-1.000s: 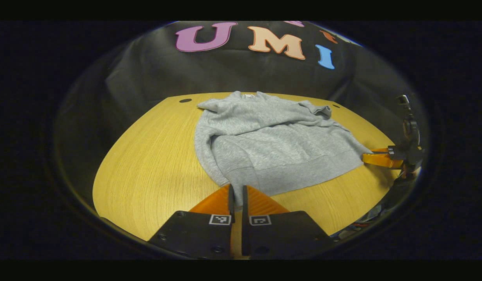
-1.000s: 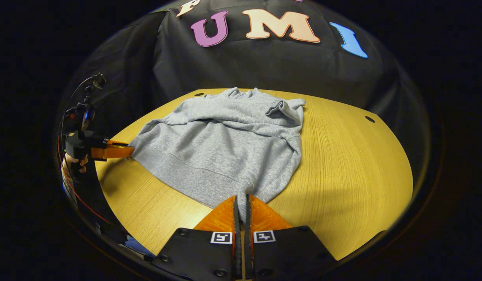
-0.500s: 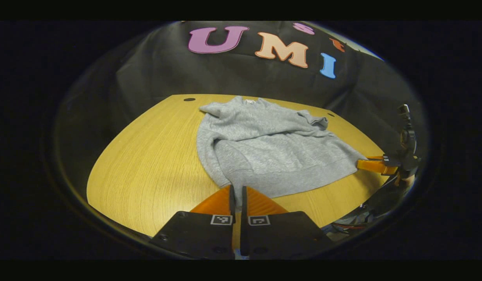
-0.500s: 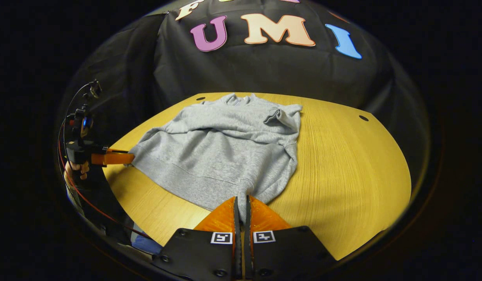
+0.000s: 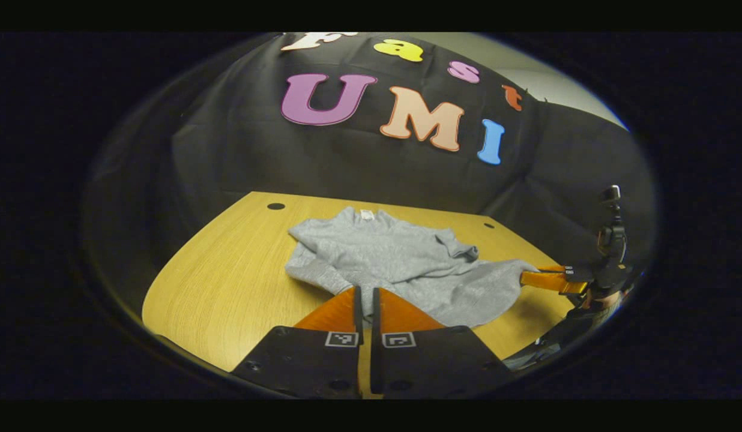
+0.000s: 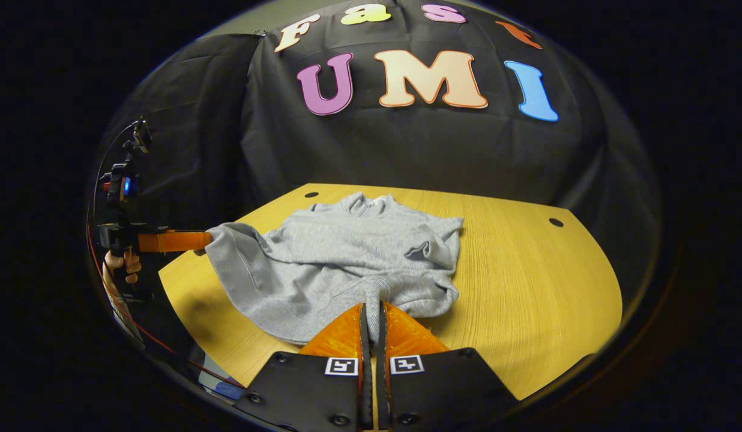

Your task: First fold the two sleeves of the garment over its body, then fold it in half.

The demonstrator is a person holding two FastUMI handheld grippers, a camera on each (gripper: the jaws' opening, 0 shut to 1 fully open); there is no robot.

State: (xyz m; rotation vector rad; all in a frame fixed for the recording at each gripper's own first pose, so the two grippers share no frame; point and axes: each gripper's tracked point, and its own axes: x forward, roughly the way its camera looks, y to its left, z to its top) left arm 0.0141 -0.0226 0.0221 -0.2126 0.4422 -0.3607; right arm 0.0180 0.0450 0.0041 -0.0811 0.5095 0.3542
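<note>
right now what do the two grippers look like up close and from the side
Each gripper, left gripper and right gripper, has two wedge-shaped ribbed fingers on black blocks with screw holes, each block carrying a small square black-and-white marker. Seen from the side, the left one has a black handle, a small lit blue light and a thin red cable trailing down.

Your left gripper (image 5: 364, 294) sits right over the sweatshirt (image 5: 401, 264) hem at 6 o'clock, so the pinched bit's hidden. Same story for the right gripper (image 6: 371, 312), and your hand (image 6: 120, 264) at 9 o'clock is half cut off.
</note>
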